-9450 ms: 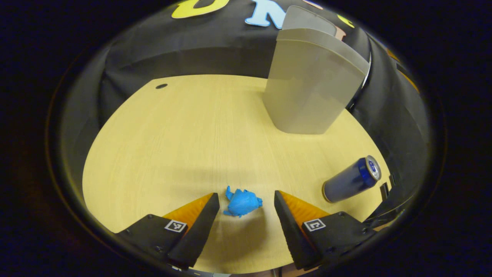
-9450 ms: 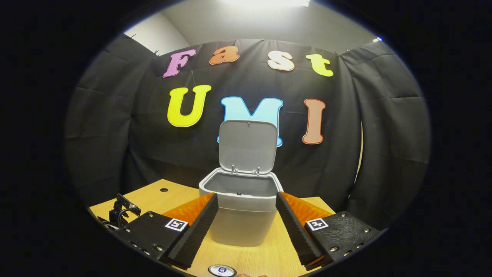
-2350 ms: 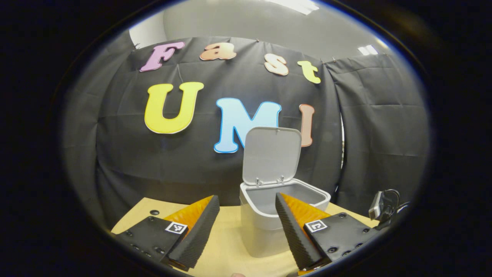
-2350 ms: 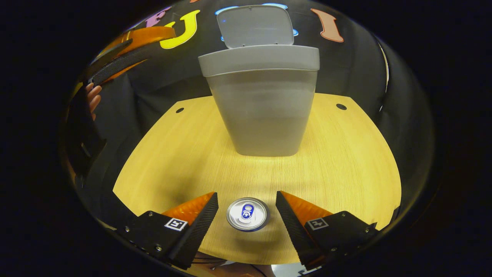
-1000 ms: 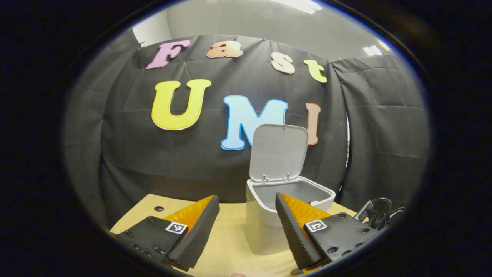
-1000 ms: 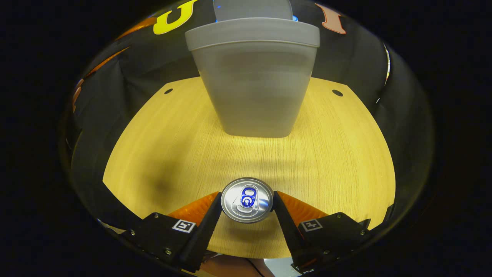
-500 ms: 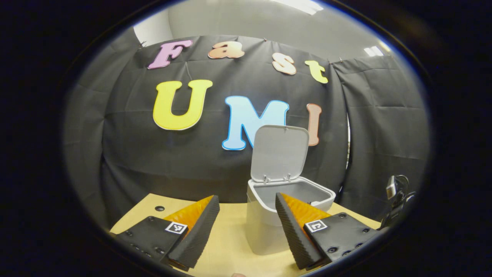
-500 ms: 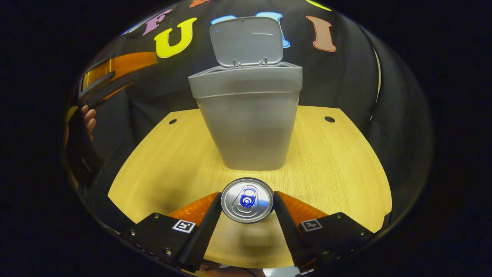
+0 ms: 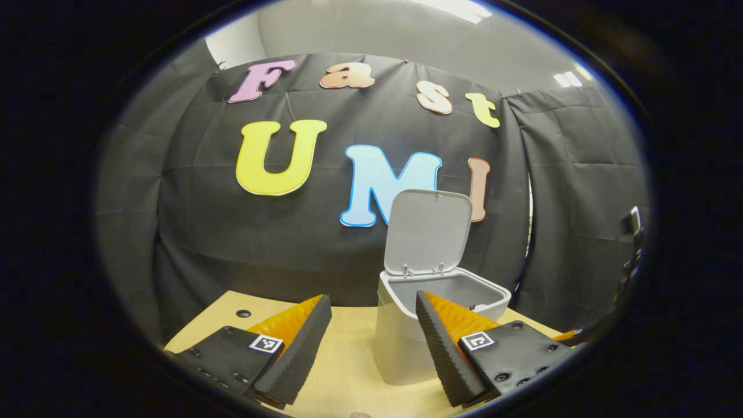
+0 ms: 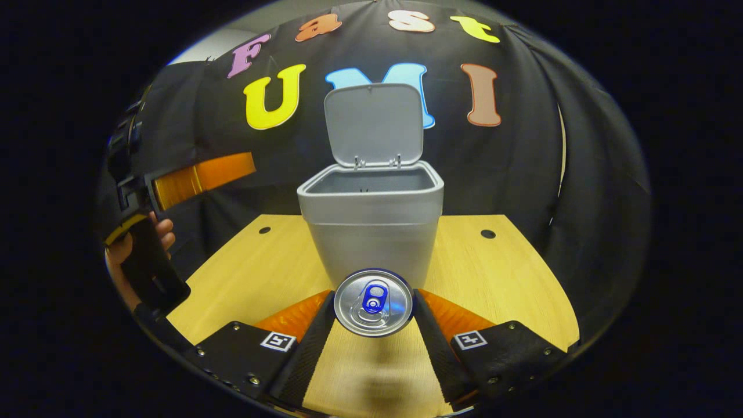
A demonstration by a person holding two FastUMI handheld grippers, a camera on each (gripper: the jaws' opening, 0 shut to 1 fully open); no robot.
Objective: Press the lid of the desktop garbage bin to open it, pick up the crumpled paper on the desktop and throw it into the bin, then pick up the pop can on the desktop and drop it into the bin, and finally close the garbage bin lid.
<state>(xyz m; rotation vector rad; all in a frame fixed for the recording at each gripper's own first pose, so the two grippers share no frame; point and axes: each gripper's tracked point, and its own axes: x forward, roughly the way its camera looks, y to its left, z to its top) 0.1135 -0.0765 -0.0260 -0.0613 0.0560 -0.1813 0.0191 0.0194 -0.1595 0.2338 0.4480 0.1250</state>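
We see the desk (image 10: 499, 261), then the garbage bin (image 10: 371, 232) at 12 o'clock, lid (image 10: 373, 123) up. Our right gripper (image 10: 373, 313) clamps the pop can (image 10: 373, 302); next, we judge, carry it over the rim. Our left gripper (image 9: 373, 325) hangs wide, empty.

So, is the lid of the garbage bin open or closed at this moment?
Open. The lid stands upright behind the garbage bin, and the inside of the rim is visible.

Open bin (image 10: 371, 223) mouth, upright lid (image 10: 374, 125) behind, bare desk (image 10: 499, 273) both sides, left claw (image 10: 197, 174) off left.
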